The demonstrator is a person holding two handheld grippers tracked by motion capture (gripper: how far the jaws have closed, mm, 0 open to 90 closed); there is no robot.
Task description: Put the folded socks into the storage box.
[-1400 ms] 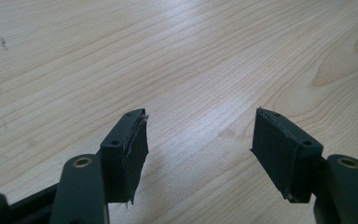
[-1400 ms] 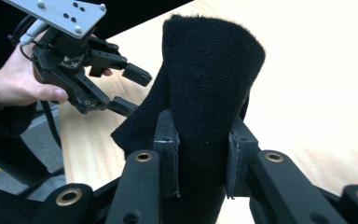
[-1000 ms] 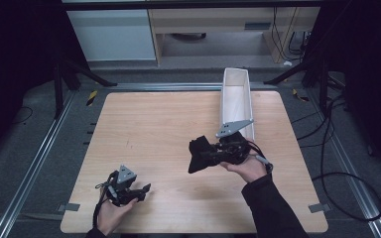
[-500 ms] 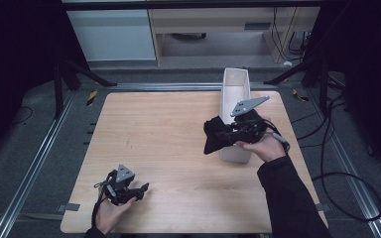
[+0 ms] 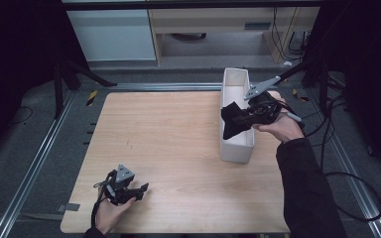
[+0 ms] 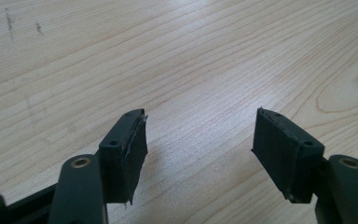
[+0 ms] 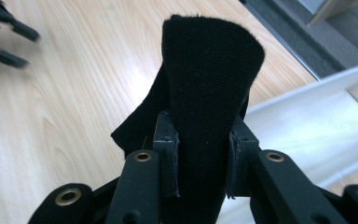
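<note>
My right gripper [image 5: 239,120] is shut on a folded black cloth [image 5: 231,124] and holds it in the air over the long white bin [image 5: 236,147] at the table's right side. In the right gripper view the black cloth [image 7: 205,84] stands up between the two jaws, with the white bin [image 7: 307,116] just beyond it. My left gripper [image 5: 141,190] rests near the front left of the table, open, with nothing in it. In the left gripper view its jaws stand wide apart over the bare wooden table [image 6: 191,60].
The wooden table [image 5: 168,134] lies in a metal frame with rails [image 5: 34,163] at its sides. Cables [image 5: 347,173] trail on the floor to the right. A white cabinet [image 5: 114,32] and a shelf stand beyond the far edge.
My right gripper has carried the black cloth from the middle of the table to the right and away, until it hangs over the white bin. The left gripper has stayed put.
</note>
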